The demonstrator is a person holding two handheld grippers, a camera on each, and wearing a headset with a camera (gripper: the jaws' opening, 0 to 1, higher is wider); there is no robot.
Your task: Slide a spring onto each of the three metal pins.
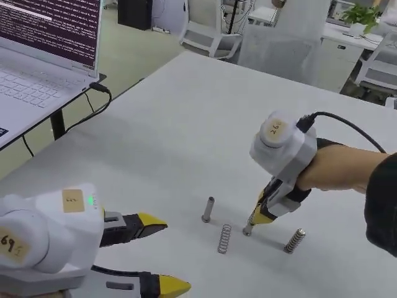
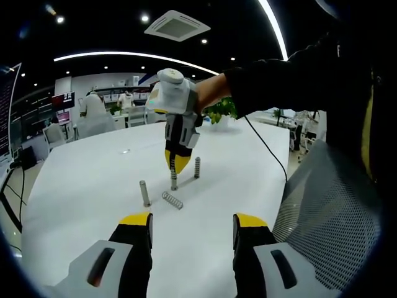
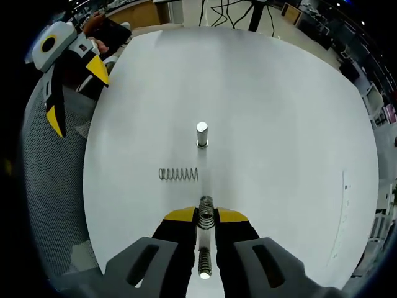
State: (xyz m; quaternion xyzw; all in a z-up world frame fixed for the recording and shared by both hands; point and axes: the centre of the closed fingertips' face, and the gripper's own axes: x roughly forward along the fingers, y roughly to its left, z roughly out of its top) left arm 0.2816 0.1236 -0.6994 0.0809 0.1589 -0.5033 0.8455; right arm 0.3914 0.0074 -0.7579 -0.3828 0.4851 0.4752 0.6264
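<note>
My right gripper point(image 1: 260, 217) points down over a metal pin point(image 1: 248, 228) and is shut on a spring point(image 3: 206, 214), which stands upright between its yellow tips. To the left a bare pin point(image 1: 208, 209) stands upright. One loose spring point(image 1: 224, 238) lies flat on the white table point(image 1: 186, 124) between the two pins. A third pin wearing a spring point(image 1: 295, 240) stands to the right, under the hand. My left gripper point(image 1: 166, 254) hovers at the near left, open and holding nothing. In the left gripper view the right gripper point(image 2: 177, 162) is straight ahead of the left gripper point(image 2: 192, 226).
An open laptop point(image 1: 43, 49) sits on a separate desk at the far left, its black cable point(image 1: 93, 105) hanging by the table's left edge. White chairs point(image 1: 205, 34) and desks stand beyond the far edge.
</note>
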